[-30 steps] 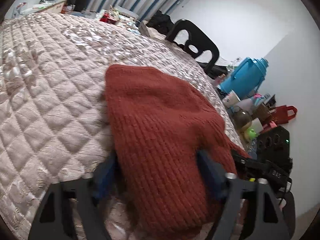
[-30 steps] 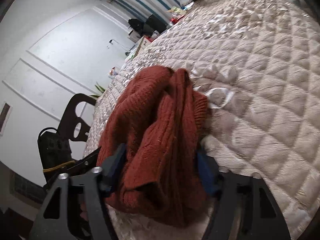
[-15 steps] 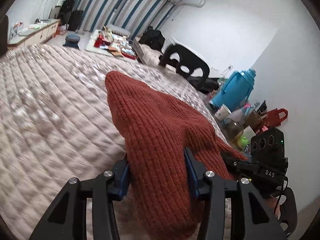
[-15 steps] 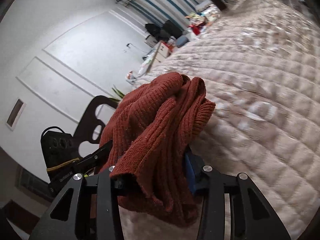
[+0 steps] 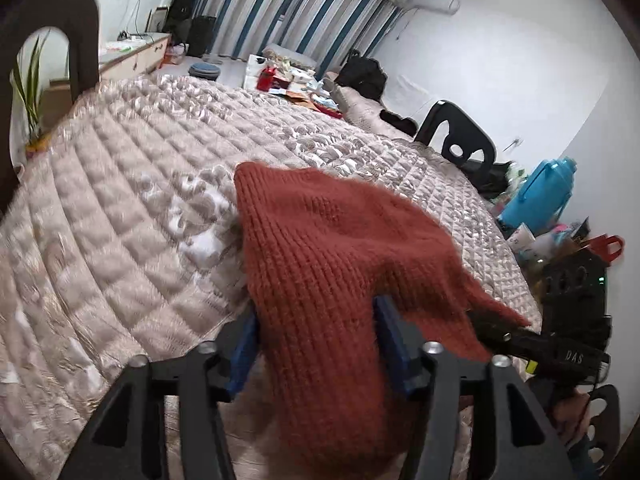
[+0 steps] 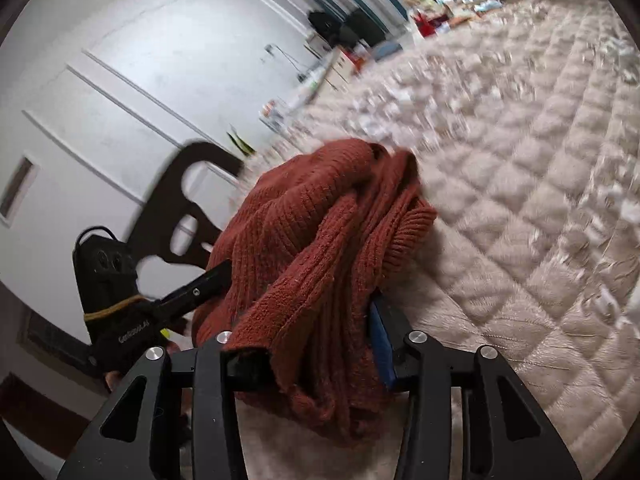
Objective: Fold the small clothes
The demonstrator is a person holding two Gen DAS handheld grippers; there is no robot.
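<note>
Both grippers have swung across the bed since the earlier frames, carrying the rust-red knitted sweater (image 5: 320,264) with them, so the striped curtains (image 5: 288,12) and a dark chair back (image 5: 60,36) at the upper left are now showing in the left wrist view. Jaws on both sides closed in and have just been opening again, with the knit between them throughout.

On the left gripper (image 5: 316,344), the blue pads are standing apart and pressing on a thick bunch of the sweater at the lower centre of the frame. On the right gripper (image 6: 316,344), the jaws are likewise clamping a bundled, ribbed part of the same sweater (image 6: 320,248), with one blue pad showing on the right and the other hidden under a fold.

Fabric is stretching away from each pair of jaws toward the middle of the frame and sagging over the quilted beige bedspread (image 5: 120,208), which is looking blurred. The right gripper is appearing at the lower right of the left view (image 5: 552,352), touching the sweater's edge. Further out, a black chair (image 5: 460,140) and a blue flask (image 5: 540,192) are standing beside the bed at the right.
</note>
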